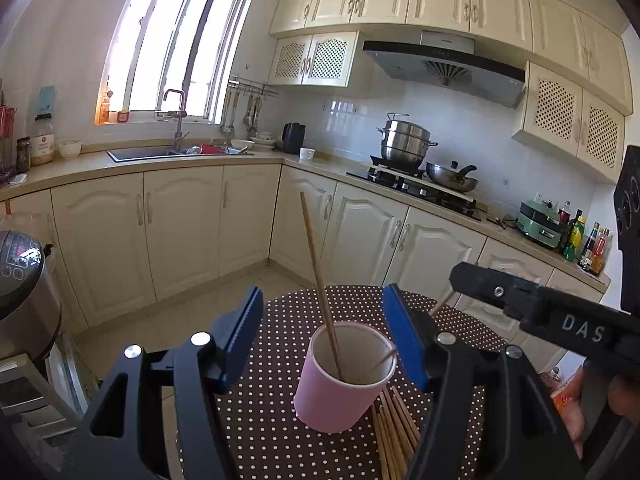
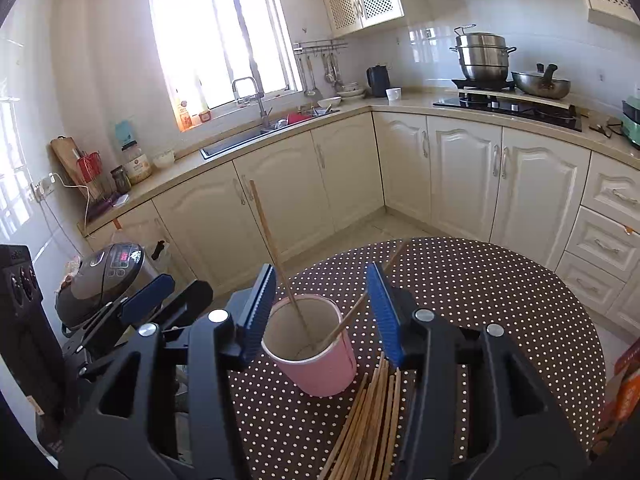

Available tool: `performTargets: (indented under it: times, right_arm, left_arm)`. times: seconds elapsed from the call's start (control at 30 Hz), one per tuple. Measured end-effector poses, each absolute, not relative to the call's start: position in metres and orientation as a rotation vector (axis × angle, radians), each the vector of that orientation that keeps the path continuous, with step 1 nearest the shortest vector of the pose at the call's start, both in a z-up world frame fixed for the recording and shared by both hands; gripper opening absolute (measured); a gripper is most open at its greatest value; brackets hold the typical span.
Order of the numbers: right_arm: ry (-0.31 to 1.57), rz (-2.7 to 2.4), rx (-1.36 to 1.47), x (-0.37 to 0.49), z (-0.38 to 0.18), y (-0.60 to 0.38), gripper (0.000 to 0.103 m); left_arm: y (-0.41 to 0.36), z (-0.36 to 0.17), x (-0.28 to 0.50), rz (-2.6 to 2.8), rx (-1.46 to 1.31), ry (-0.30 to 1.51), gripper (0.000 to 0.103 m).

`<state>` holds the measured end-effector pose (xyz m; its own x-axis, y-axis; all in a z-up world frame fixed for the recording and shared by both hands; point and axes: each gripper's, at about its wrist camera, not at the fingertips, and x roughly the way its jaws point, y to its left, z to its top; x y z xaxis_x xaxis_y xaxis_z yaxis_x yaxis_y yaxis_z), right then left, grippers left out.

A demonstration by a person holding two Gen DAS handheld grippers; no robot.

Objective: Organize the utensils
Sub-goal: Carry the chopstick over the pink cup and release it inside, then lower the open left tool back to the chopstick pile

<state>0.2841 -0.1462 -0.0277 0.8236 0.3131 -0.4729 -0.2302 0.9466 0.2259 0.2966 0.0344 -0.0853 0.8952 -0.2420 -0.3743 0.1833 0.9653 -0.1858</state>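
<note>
A pink paper cup [image 1: 338, 384] [image 2: 316, 354] stands on the round polka-dot table [image 1: 280, 432] [image 2: 500, 300]. Two wooden chopsticks lean inside it: a long upright one [image 1: 320, 276] [image 2: 276, 252] and one leaning right [image 2: 348, 320]. A bundle of chopsticks [image 1: 394, 428] [image 2: 370, 420] lies on the table just right of the cup. My left gripper [image 1: 324, 332] is open, its blue pads on either side of the cup. My right gripper [image 2: 322, 312] is open, also astride the cup, and shows from the side in the left wrist view [image 1: 520, 296].
A rice cooker [image 2: 104, 276] stands left of the table. An orange package [image 2: 628, 392] sits at the table's right edge. Cream cabinets, a sink [image 1: 160, 154] and a stove with pots [image 1: 420, 168] line the far walls. Tiled floor lies between.
</note>
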Motion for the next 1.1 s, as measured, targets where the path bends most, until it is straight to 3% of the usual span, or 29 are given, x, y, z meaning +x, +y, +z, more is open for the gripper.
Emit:
performTargets:
  times: [0.33, 0.77, 1.1]
  right_arm:
    - [0.549, 0.268, 0.132, 0.251, -0.04, -0.178, 0.048]
    - [0.781, 0.233, 0.138, 0.242, -0.121, -0.206, 0.048]
    - [0.886, 0.241, 0.154, 0.241, -0.152, -0.211, 0.048]
  left_arm:
    - [0.016, -0.114, 0.283, -0.319, -0.13, 0.586, 0.064]
    - [-0.021, -0.204, 0.291, -0.349, -0.047, 0.95, 0.064]
    - [-0.037, -0.235, 0.294, -0.318, 0.02, 1.039, 0.064]
